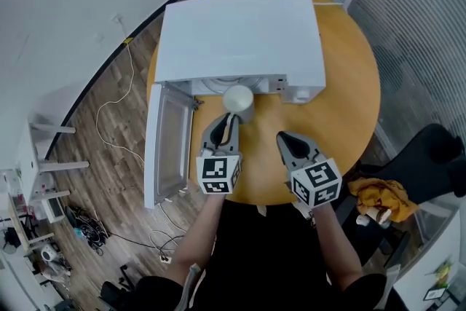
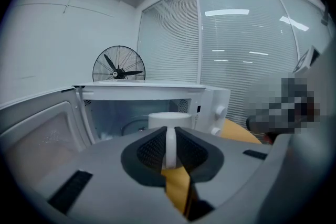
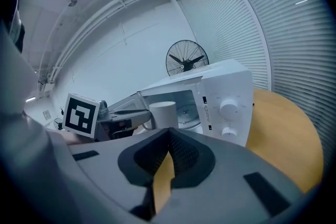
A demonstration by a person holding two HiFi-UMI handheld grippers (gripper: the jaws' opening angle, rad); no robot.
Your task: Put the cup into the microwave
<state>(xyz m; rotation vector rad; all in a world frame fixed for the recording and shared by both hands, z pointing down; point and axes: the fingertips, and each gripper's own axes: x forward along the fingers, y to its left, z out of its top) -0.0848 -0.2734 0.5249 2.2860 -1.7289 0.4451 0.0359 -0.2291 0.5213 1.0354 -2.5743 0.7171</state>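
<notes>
Yellow tabletop (image 1: 349, 84); plain white handled cup (image 1: 237, 99).

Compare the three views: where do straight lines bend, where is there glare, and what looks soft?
Head view: even light, the white microwave nearly washed out on top. Left gripper view: dark round vignette, ceiling-light reflections on the glass wall, the left gripper, shut on the cup handle, soft up close. Right gripper view: the blinds bow strongly; the right gripper is blurred.
</notes>
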